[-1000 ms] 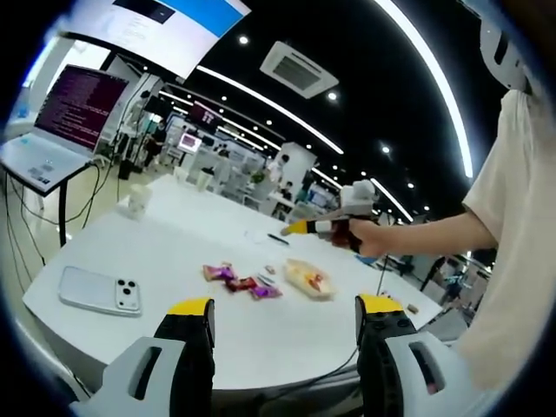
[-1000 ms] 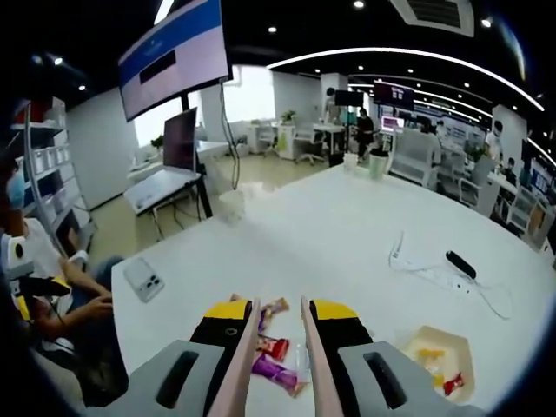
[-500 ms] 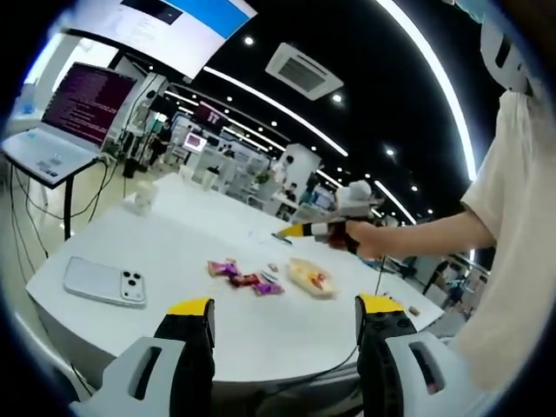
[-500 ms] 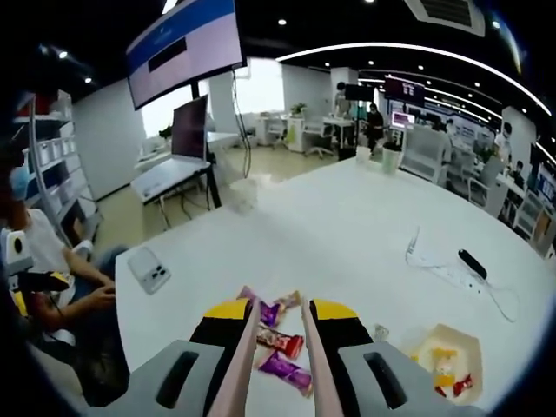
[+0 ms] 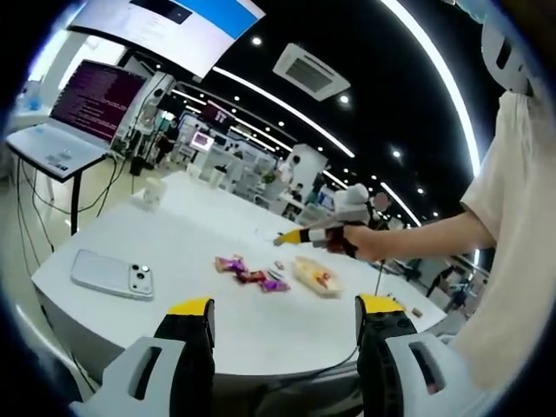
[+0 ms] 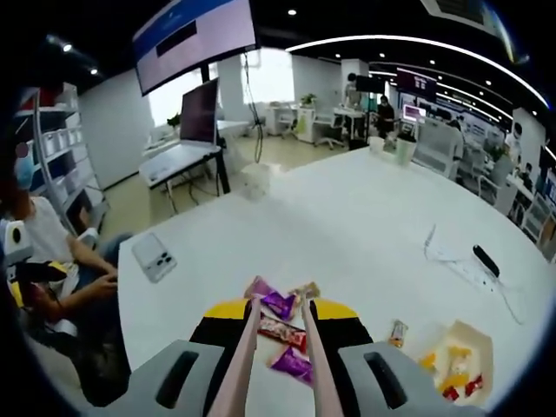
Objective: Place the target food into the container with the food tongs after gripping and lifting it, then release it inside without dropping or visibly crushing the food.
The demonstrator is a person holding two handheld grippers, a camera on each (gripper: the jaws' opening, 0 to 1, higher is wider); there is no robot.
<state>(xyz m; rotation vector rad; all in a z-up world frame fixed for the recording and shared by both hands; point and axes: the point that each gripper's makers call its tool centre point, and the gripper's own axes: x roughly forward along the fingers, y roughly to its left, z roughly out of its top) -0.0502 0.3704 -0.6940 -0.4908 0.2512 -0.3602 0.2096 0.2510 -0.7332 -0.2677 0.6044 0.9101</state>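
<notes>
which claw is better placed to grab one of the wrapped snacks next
Right. The right claw holds the food tongs and hovers directly over the wrapped snacks, beside the container. The left claw is open, empty, and back at the table edge, far from them.

Right gripper (image 6: 276,317) grips tongs (left gripper (image 5: 282,317) spread).

Wrapped candies (image 6: 280,328) lie beside open container (image 6: 458,370)
</notes>
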